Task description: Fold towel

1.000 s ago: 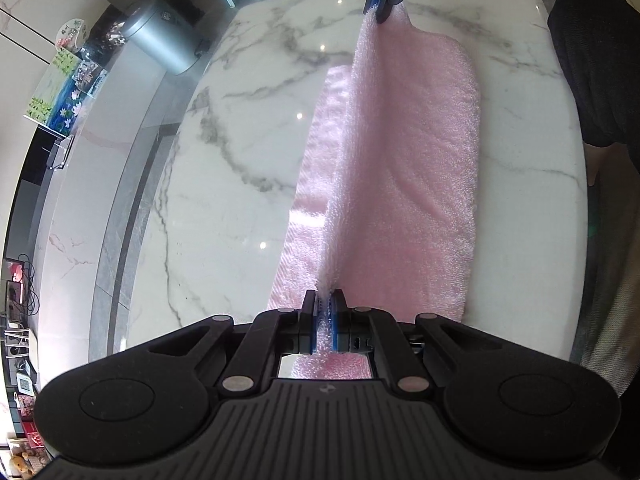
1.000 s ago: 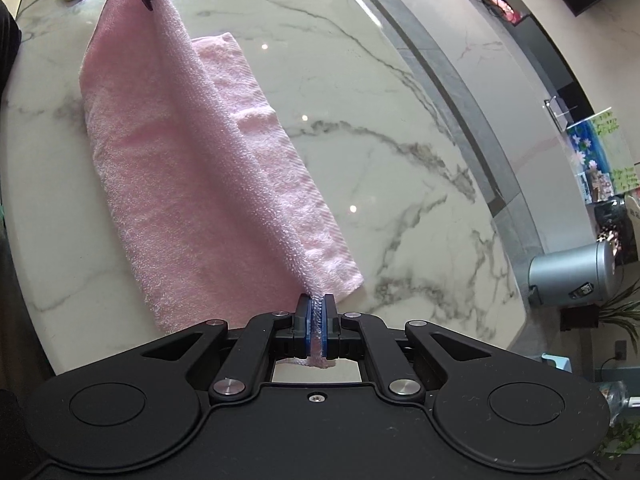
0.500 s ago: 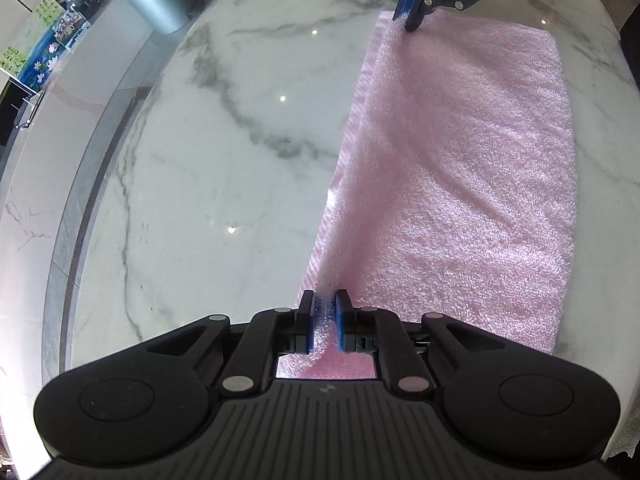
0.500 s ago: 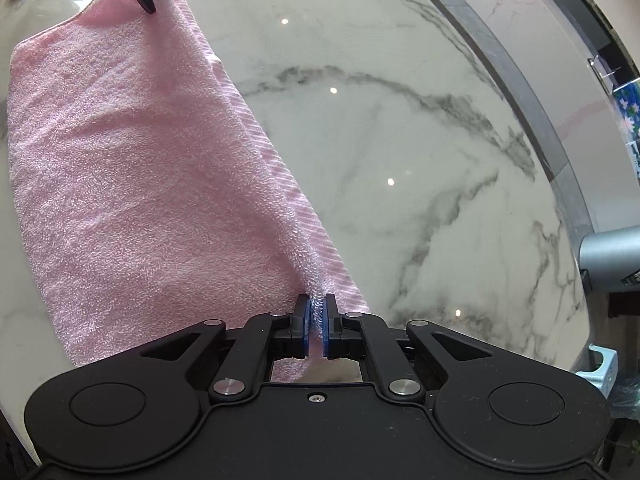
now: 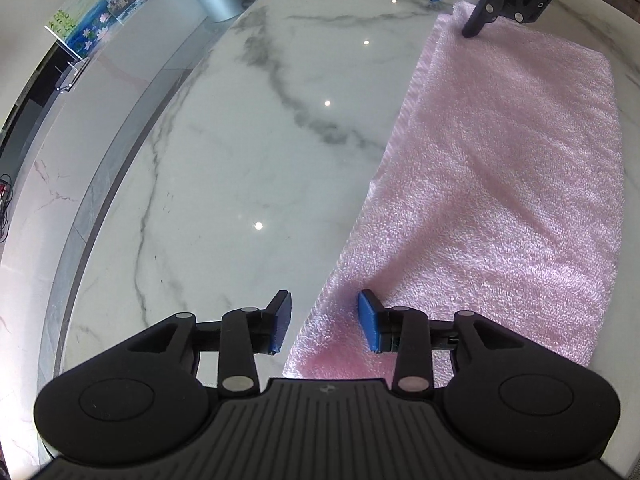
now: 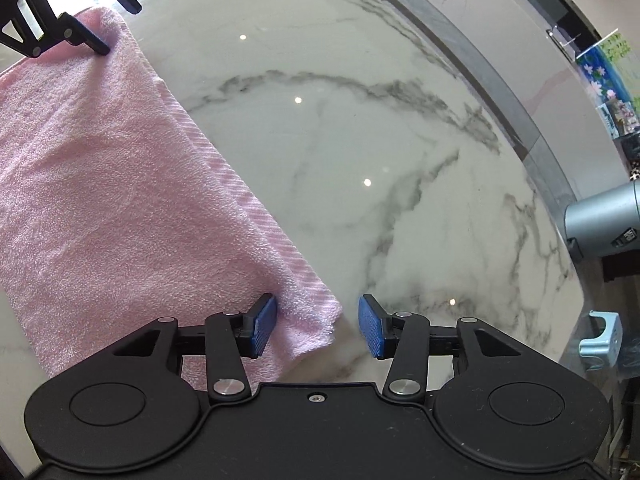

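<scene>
Both claws, pinching the towel's edge half a second ago, now stand spread: left claw (image 5: 324, 322), right claw (image 6: 316, 326). Released, the pink towel (image 5: 500, 184) lies doubled flat on the marble worktop (image 5: 240, 140); first fold looks finished.

There is one pink terry towel (image 5: 500, 184), folded into two layers, on one white marble table with grey veins (image 5: 248, 168). Two black grippers with blue pads are in view: the left gripper (image 5: 325, 322) and the right gripper (image 6: 316, 324), so four fingers in total. Beside the table stand one grey metal cylinder bin (image 6: 600, 226), one small light blue plastic stool (image 6: 602, 338) and one colourful flower picture (image 5: 94, 26)
</scene>
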{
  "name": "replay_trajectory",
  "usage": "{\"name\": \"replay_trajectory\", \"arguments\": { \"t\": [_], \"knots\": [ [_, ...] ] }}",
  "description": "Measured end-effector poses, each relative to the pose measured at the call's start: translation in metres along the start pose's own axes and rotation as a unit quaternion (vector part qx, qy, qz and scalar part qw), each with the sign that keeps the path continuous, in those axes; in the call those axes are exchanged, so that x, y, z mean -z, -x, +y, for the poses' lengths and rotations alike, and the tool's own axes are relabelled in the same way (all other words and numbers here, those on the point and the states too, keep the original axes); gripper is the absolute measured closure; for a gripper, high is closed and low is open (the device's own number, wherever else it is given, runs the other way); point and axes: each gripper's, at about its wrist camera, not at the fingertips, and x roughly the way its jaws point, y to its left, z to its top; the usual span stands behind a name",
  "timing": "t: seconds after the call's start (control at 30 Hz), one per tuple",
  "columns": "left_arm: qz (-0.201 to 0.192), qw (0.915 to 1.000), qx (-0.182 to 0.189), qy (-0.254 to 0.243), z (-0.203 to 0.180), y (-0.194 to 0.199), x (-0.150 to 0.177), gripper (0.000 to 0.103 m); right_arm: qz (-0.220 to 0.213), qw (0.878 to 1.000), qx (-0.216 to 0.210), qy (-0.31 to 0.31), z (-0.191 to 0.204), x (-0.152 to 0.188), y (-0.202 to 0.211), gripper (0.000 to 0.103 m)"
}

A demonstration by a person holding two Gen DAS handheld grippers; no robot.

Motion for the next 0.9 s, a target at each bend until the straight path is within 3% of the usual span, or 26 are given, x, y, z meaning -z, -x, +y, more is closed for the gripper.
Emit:
{"name": "replay_trajectory", "arguments": {
  "t": [0.5,0.7,0.9],
  "knots": [
    [-0.037,0.9962,-0.078,0.004,-0.054,0.117,0.005,0.067,-0.049,0.998,0.025,-0.014,0.038,0.022,0.108,0.058],
    [-0.069,0.9923,-0.091,0.050,-0.085,0.155,0.012,0.064,-0.091,0.994,0.005,-0.053,0.064,0.042,0.148,0.056],
    [-0.104,0.9847,-0.061,0.126,-0.124,0.183,0.032,0.062,-0.137,0.985,-0.040,-0.093,0.103,0.059,0.174,0.050]
  ]
}}
